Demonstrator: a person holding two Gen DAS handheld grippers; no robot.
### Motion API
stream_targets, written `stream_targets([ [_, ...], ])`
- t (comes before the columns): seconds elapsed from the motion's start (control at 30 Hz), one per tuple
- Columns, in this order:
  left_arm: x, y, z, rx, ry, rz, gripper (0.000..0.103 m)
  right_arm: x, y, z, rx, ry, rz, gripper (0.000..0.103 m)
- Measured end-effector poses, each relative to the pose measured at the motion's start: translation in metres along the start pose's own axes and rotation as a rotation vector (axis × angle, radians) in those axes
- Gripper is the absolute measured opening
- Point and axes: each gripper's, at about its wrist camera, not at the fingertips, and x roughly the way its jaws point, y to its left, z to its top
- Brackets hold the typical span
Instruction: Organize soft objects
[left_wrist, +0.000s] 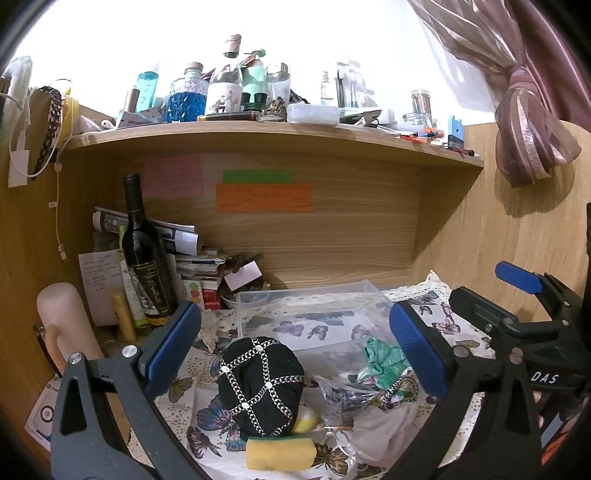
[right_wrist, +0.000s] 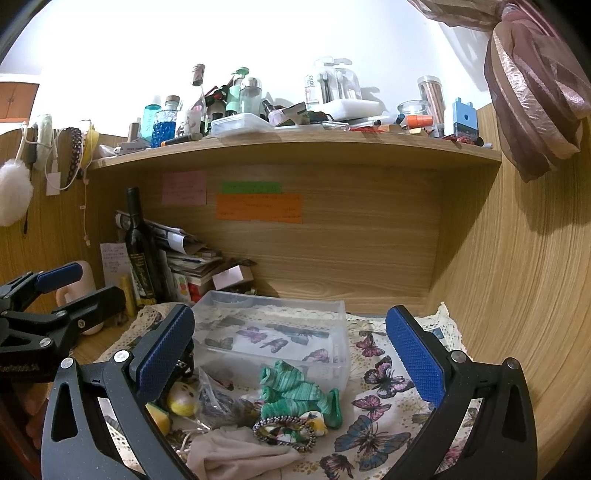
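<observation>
Soft things lie in a heap on the butterfly cloth (right_wrist: 380, 402): a black cap with silver chain pattern (left_wrist: 258, 384), a yellow sponge (left_wrist: 279, 453), a yellow-white ball (right_wrist: 181, 401), green socks (right_wrist: 295, 395), a patterned scrunchie (right_wrist: 286, 432), a beige cloth (right_wrist: 236, 456). A clear plastic box (right_wrist: 273, 332) stands empty behind them. My left gripper (left_wrist: 295, 343) is open above the cap. My right gripper (right_wrist: 291, 350) is open above the socks.
A dark wine bottle (left_wrist: 142, 254), papers and small boxes crowd the left back corner. A pink bottle (left_wrist: 62, 328) stands at the left. The shelf (left_wrist: 258, 133) above carries many bottles and jars. Wooden walls close the back and right; a curtain (right_wrist: 535, 92) hangs at the right.
</observation>
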Motion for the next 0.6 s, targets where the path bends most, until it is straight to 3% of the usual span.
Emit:
stream_targets([
  [0.6,0.0054,-0.0018,-0.0018,-0.003,0.017,-0.01,0.103,0.0067,-0.0004,-0.0039,0.009,0.017,0.013,0.103],
])
